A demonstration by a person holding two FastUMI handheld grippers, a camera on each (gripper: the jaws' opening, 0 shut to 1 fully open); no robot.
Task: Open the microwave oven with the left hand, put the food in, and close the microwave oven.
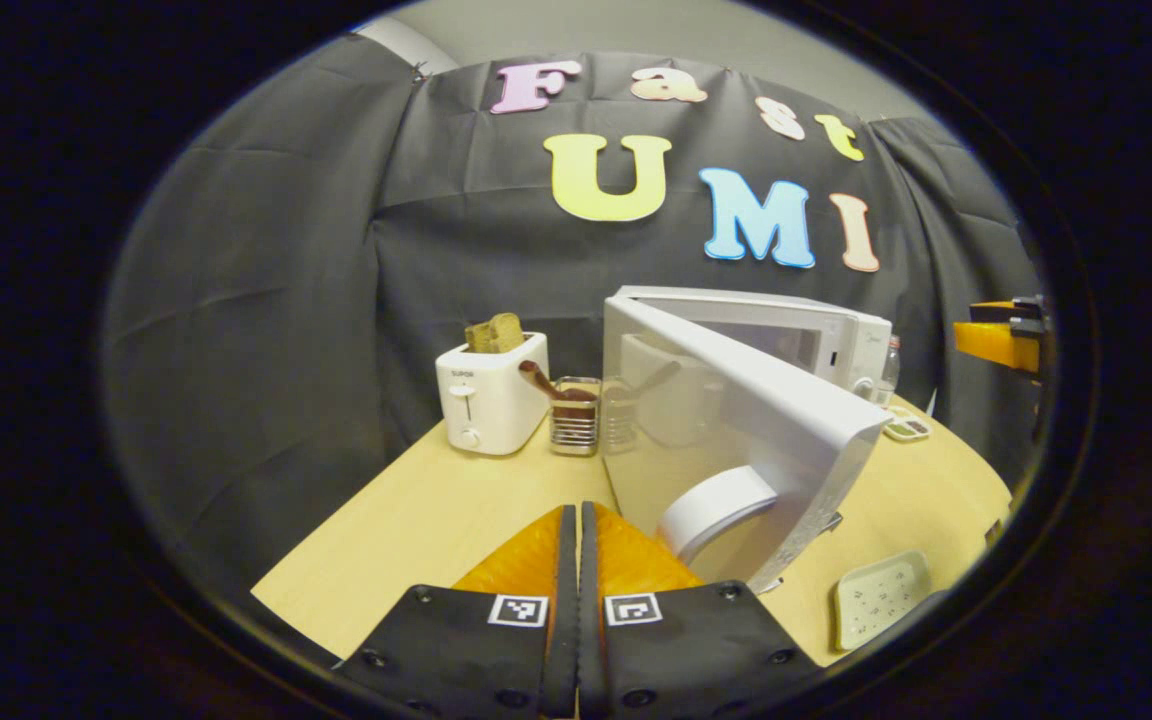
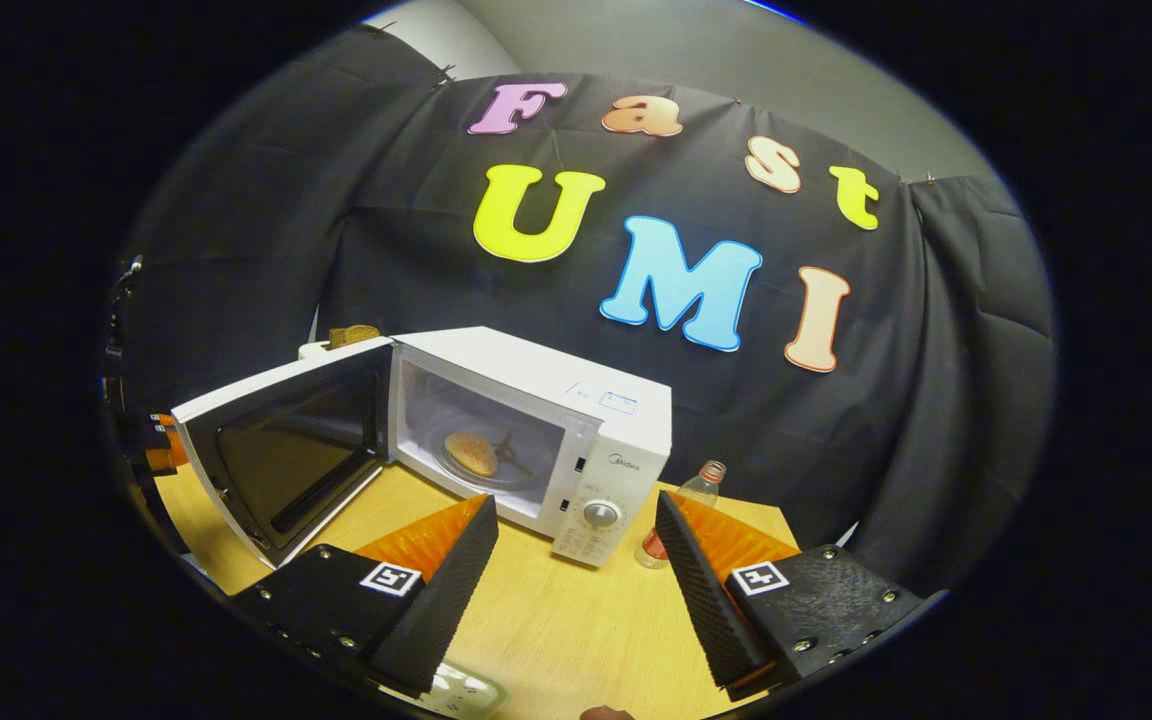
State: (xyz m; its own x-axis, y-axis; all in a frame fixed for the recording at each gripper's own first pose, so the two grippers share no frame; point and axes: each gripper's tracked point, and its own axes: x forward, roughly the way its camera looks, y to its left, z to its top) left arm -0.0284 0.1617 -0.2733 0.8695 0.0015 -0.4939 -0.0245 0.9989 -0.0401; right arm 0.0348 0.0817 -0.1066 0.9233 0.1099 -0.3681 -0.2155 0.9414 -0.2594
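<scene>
A: What is seen at the left, and what is called for?

B: A toaster (image 1: 492, 405) and a glass jar (image 1: 576, 415) stand at the back of the desk (image 1: 416, 520). The left tool (image 1: 577, 560) is pressed together, holding nothing, just behind the swung-out door (image 1: 736, 440).

A: And further right?

B: The food (image 2: 471, 453) is seen lying on the turntable inside the microwave oven (image 2: 536, 440). The right tool (image 2: 576, 555) is held spread and empty, clear of the cavity.

A: So the closing is judged to be left?

B: Yes. The door's outer face is best pushed near its free edge, steadily, until it latches; a bottle (image 2: 681, 510) beside the oven should be left untouched.
</scene>
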